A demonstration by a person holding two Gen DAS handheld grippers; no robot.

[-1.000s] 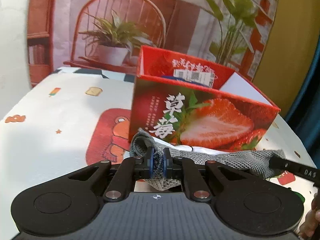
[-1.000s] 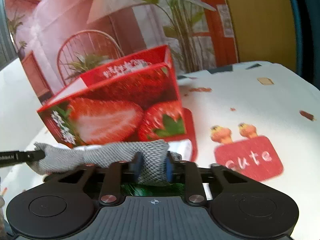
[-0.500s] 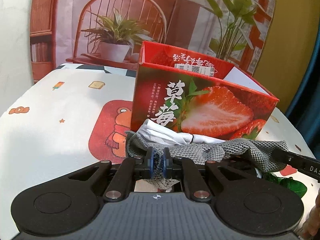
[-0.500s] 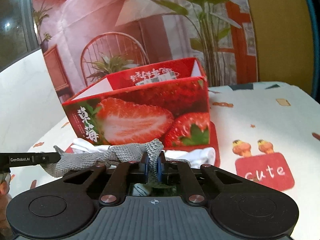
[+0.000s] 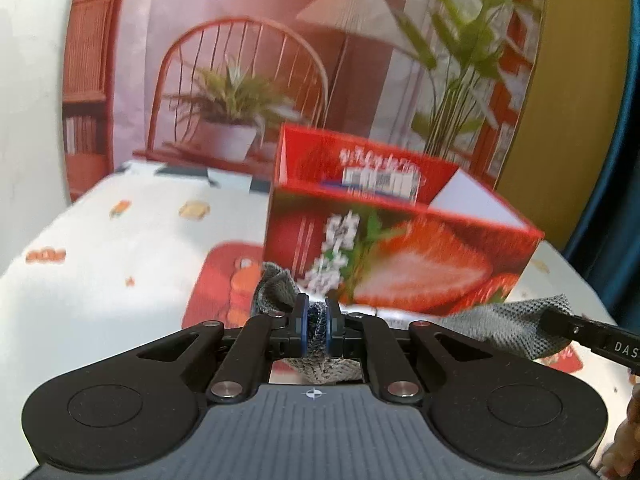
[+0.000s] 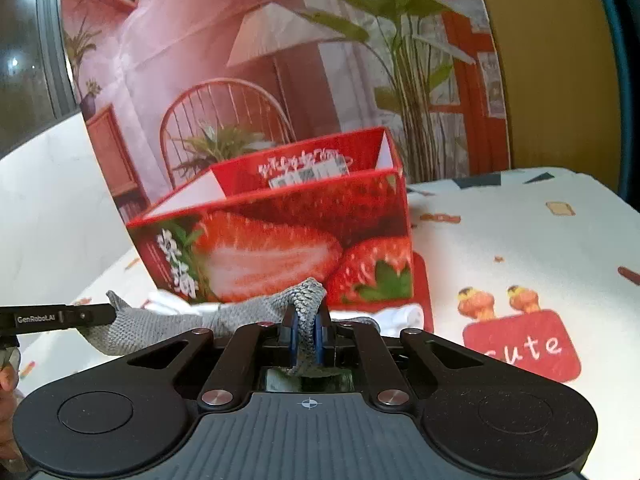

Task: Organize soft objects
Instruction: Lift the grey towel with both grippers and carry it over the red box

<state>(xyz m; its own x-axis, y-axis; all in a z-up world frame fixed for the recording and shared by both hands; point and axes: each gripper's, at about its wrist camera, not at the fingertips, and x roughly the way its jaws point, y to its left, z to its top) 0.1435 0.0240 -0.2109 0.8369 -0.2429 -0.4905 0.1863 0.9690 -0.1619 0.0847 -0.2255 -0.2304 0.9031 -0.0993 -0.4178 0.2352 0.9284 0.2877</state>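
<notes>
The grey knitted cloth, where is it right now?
The grey knitted cloth hangs stretched between the left tongs and right tongs, just in front of the strawberry box.

Staged home-like setup, likely a data-collection corner rather than a lived-in room. Behind the table [image 6: 520,240] hung a printed backdrop [image 6: 208,48] picturing a rattan chair, lamp, potted plants and bookshelf; creases in the sheet gave it away as flat. The table wore a cartoon-patterned cloth [image 5: 100,280] with bears, toast and a "cute" label. A strawberry gift box [image 6: 280,240] stood on it. Plain white wall [image 5: 28,120] at left, yellow wall [image 6: 552,80] and blue curtain [image 5: 624,200] at right.
</notes>
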